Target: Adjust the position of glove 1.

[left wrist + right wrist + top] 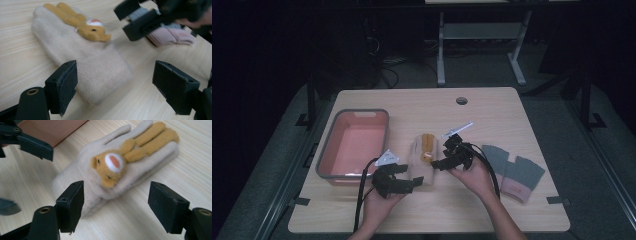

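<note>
A beige glove (421,159) with a yellow-brown rabbit figure sewn on its back lies flat in the middle of the table. My left gripper (418,182) is at the glove's cuff end, jaws open, with the cuff (100,75) lying on the table just ahead of the gap. My right gripper (438,164) comes in from the glove's right side, also open; the rabbit's head (110,167) is just beyond its pads and nothing is pinched. In each gripper view the other gripper's jaws show: the right's (140,21) and the left's (32,145).
A pink bin (354,145) with a grey rim stands left of the glove. A grey glove with a pink cuff (512,172) lies to the right, also seen in the left gripper view (170,35). A cable hole (461,100) is near the table's far edge.
</note>
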Demonstrator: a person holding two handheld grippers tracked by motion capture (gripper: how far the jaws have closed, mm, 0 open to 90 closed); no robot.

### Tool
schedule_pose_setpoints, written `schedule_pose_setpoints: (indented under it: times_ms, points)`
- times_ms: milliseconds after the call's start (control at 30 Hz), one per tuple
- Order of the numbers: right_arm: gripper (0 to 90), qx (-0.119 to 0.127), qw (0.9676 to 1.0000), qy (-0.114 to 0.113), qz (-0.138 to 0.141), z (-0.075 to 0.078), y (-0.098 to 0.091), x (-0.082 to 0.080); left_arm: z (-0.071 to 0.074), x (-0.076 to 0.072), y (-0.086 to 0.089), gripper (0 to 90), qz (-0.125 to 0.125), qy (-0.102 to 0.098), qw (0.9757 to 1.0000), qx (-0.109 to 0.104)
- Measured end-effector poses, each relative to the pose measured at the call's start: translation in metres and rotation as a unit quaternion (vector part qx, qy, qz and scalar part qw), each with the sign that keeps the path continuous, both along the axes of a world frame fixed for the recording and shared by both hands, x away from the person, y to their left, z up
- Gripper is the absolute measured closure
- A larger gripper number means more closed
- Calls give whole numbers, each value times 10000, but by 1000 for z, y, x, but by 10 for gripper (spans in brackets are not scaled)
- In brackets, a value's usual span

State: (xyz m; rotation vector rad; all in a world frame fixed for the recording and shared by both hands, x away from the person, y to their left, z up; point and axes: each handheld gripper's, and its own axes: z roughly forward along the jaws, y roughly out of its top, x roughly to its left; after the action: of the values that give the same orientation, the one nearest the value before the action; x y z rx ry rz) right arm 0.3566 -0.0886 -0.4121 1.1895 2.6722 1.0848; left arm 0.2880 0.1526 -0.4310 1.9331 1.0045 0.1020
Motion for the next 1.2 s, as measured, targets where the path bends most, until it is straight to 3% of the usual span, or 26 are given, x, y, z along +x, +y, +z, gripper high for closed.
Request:
schedule_pose_setpoints:
  times_ms: [200, 267, 500, 733, 1033, 1200]
  points:
    - [296, 223, 9994, 205, -175, -7, -6, -3, -1, 11, -3, 212, 301, 300, 9989, -177]
    - [279, 232, 9988, 282, -318, -10, -7, -4, -1, 14, -3, 213, 501, 315, 9981, -177]
    - [268, 727, 9935, 593, -650, -25, -12, -7, -7, 19, -4, 233, 677, 549, 9962, -85]
    - [297, 686, 9938, 685, -535, -32, -3, -4, -18, 17, -7, 279, 657, 699, 9954, 72]
    - [324, 925, 9891, 951, -632, -44, 0, 4, -28, 20, -7, 291, 745, 827, 9937, 150]
    - [353, 932, 9878, 1043, -684, -49, 4, 6, -33, 20, -6, 288, 820, 1025, 9913, 52]
